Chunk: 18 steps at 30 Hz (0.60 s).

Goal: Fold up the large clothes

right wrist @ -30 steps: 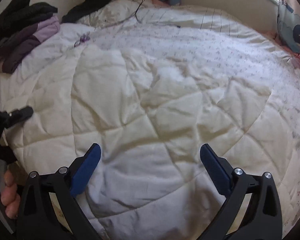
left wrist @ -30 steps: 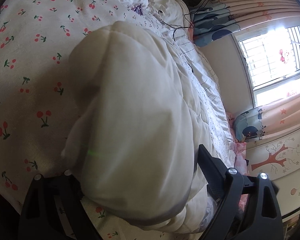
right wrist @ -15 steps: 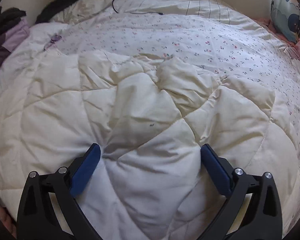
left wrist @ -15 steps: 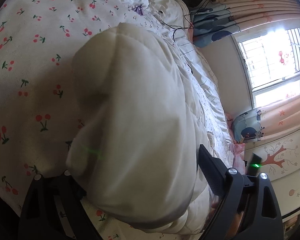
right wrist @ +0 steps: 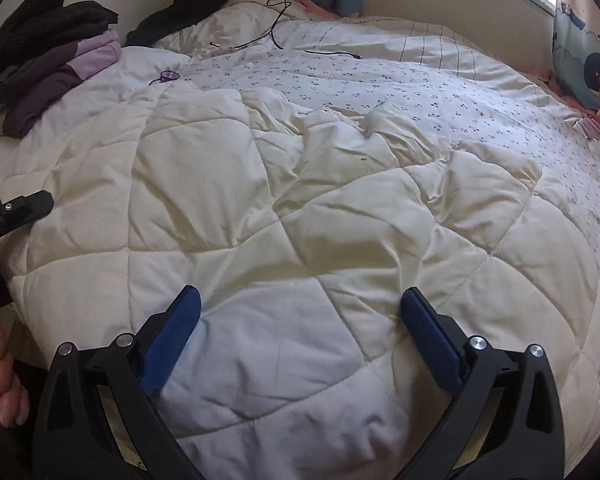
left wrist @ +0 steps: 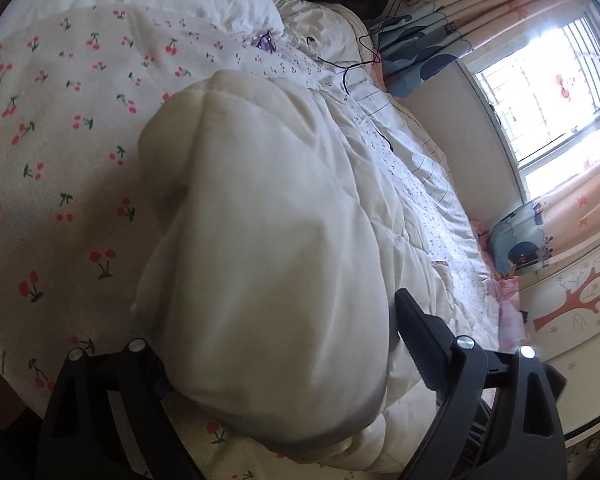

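Cream quilted padding (left wrist: 260,240) is wedged between the left gripper's (left wrist: 276,344) wide jaws, unchanged; the right gripper (right wrist: 300,320), jaws apart and empty, has been pulled back again — fold unfinished.

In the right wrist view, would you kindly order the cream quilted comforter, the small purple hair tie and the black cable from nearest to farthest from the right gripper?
1. Cream quilted comforter: directly under the right gripper.
2. Small purple hair tie: upper left, past the comforter's edge.
3. Black cable: farthest, near the bed's head.
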Tool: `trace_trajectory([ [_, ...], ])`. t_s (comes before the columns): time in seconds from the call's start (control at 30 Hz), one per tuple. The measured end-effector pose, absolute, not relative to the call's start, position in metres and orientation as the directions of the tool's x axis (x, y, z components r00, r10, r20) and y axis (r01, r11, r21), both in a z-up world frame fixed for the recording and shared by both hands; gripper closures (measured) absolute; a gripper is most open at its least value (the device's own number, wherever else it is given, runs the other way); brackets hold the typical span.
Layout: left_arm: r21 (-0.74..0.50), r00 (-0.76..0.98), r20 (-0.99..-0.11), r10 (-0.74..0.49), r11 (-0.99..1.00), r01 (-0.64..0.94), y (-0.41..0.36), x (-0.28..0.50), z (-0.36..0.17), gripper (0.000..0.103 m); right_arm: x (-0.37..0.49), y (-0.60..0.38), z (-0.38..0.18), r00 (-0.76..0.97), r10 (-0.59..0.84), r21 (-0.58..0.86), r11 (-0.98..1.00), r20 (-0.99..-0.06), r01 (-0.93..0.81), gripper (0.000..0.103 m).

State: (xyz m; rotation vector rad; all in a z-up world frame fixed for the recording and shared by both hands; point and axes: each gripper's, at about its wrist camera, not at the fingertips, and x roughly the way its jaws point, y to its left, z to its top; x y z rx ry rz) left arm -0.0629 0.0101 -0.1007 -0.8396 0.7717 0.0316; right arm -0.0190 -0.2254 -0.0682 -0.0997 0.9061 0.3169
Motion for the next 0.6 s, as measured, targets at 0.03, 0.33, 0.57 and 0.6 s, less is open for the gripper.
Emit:
trace_trajectory([
  [0.03, -0.643, 0.732, -0.633, -0.25, 0.697, -0.318, 0.008, -0.063, -0.099, 0.015, -0.025, -0.231, -0.064, 0.591, 0.248, 0.072, 0.949, -0.768, -0.306, 0.006],
  [0.33, -0.575, 0.73, -0.658, -0.186, 0.75, -0.327, -0.003, -0.061, -0.096, 0.015, -0.037, -0.241, -0.067, 0.588, 0.25, 0.064, 0.946, -0.769, -0.318, 0.006],
  [0.57, -0.571, 0.731, -0.658, -0.181, 0.752, -0.329, -0.002, -0.061, -0.097, 0.015, -0.02, -0.237, -0.041, 0.653, 0.273, 0.088, 0.949, -0.707, -0.302, 0.006],
  [0.6, -0.572, 0.731, -0.658, -0.182, 0.752, -0.328, -0.002, -0.061, -0.097, 0.015, -0.015, -0.232, -0.05, 0.626, 0.264, 0.082, 0.949, -0.734, -0.304, 0.006],
])
